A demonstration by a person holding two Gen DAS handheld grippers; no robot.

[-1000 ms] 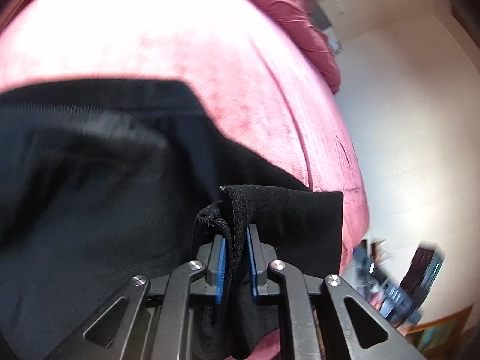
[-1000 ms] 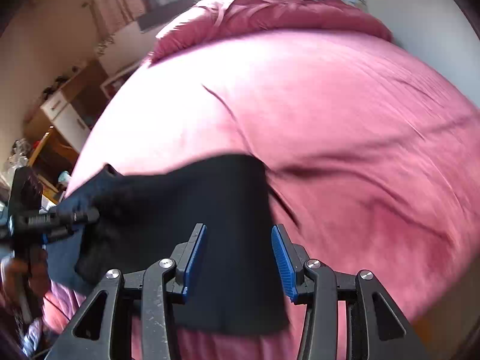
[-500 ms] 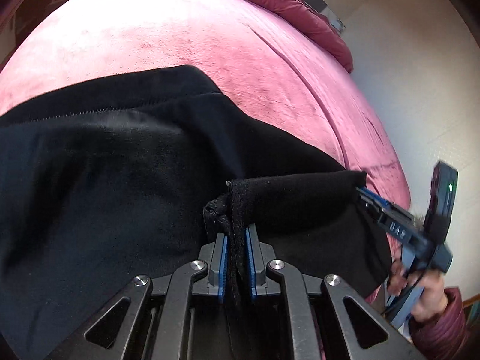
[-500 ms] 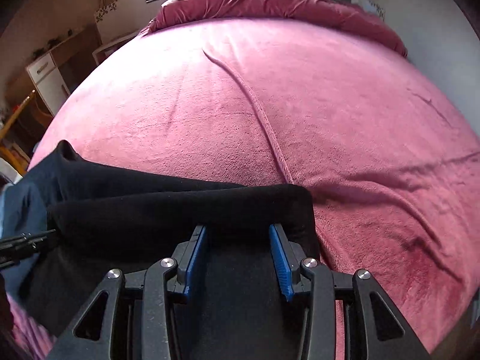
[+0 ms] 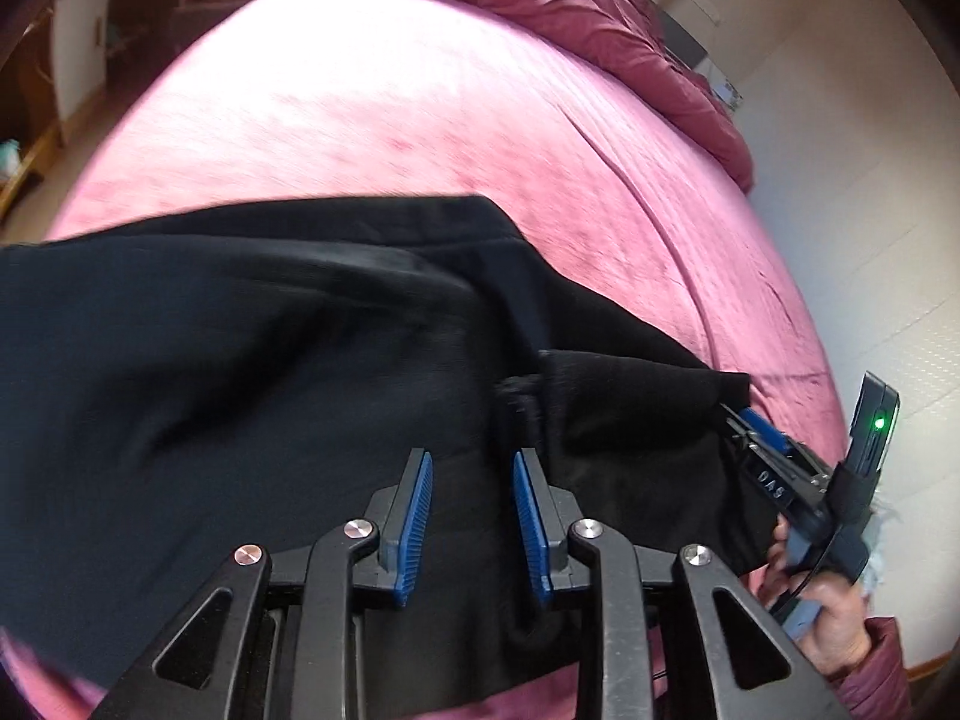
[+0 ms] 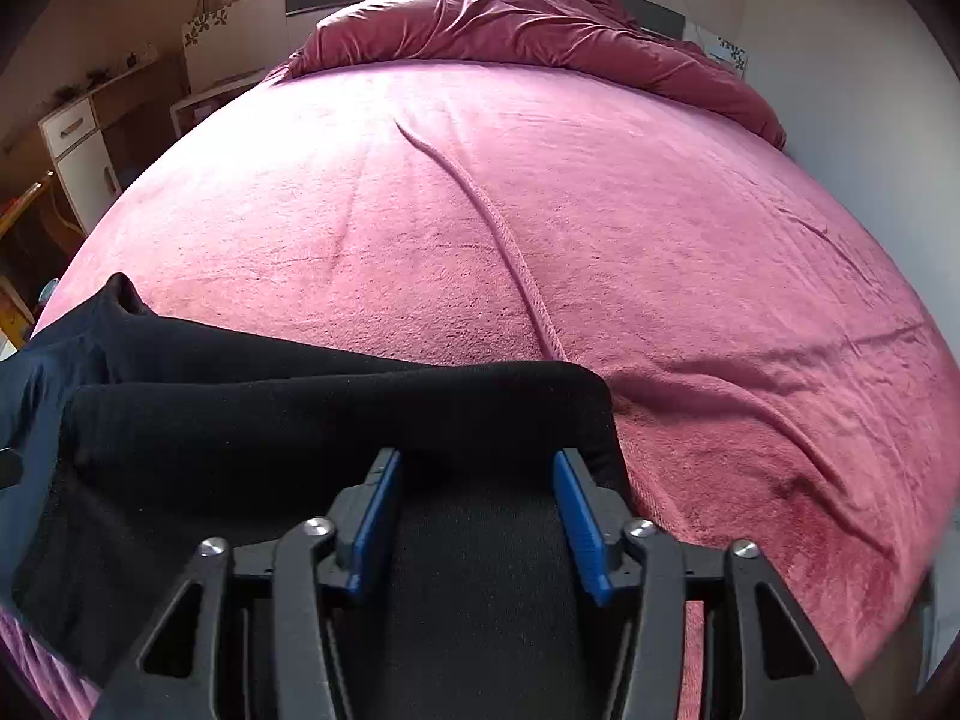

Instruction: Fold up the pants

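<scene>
Black pants (image 5: 240,372) lie on a pink bed (image 5: 420,120), folded over near the bed's near edge; they also show in the right wrist view (image 6: 300,420). My left gripper (image 5: 471,468) is open just above the pants, its blue pads apart, with a bunched fold (image 5: 528,396) lying just ahead of the right pad. My right gripper (image 6: 477,474) is open over the folded cloth, holding nothing. In the left wrist view the right gripper (image 5: 774,462) sits at the pants' right edge.
A crumpled pink duvet (image 6: 528,18) lies at the head of the bed. A long crease (image 6: 498,228) runs down the bedspread. A white cabinet (image 6: 78,150) and wooden furniture stand left of the bed. A white wall (image 5: 870,210) is to the right.
My left gripper has opened and let go of the pants fold it was pinching. The right gripper has come down onto the folded cloth, still open.
</scene>
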